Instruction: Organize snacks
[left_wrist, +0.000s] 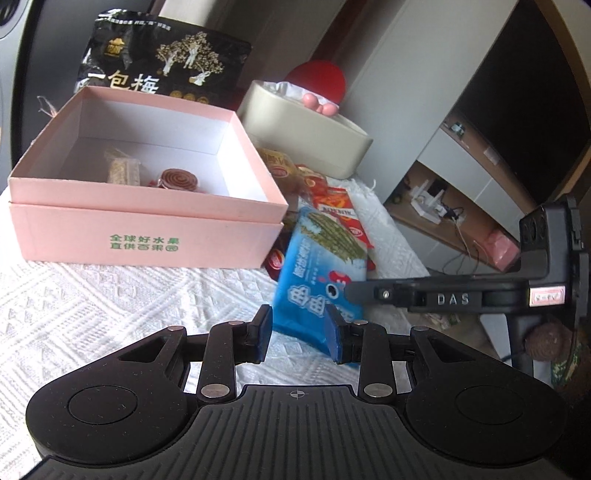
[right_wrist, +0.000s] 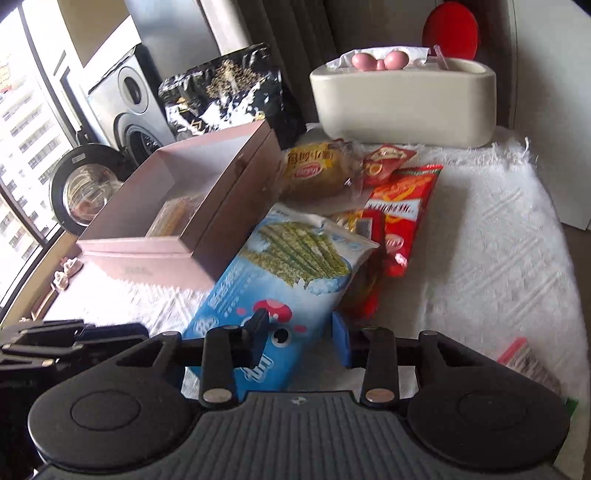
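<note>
Task thing: the blue snack packet (right_wrist: 280, 291) lay on the white quilted cloth (right_wrist: 491, 258), just right of the pink box (left_wrist: 147, 236) and leaning toward its near right corner.
Long axis: the packet ran near to far, its near end pointing at the grippers and its far end resting against the red snack packets (right_wrist: 402, 218).
Right gripper (right_wrist: 299, 332): jaws stood moderately wide and straddled the packet's near end; the left finger lay over the printed face, the blue-padded right finger sat just past the packet's right edge. No squeeze showed, so I judged it not yet gripped.
Left gripper (left_wrist: 299, 336): jaws also apart and holding nothing; its right pad overlapped the packet's near corner in view, though contact could not be told.
Nearer hand: the right one, already around the packet.
Key relation: the box opening lay left and far of the packet, so the coming move likely called for closing, lifting and carrying left over the box wall.
Box contents: a spiral-patterned round snack (left_wrist: 180, 180) and a wrapped pale bar (left_wrist: 123, 170) already sat inside.
Other snacks: a yellow wrapped cake (right_wrist: 314, 171) lay far of the red packets; a black plum bag (left_wrist: 162, 66) stood behind the box.
Risk: the slick film might slip from a shallow end grip.
</note>
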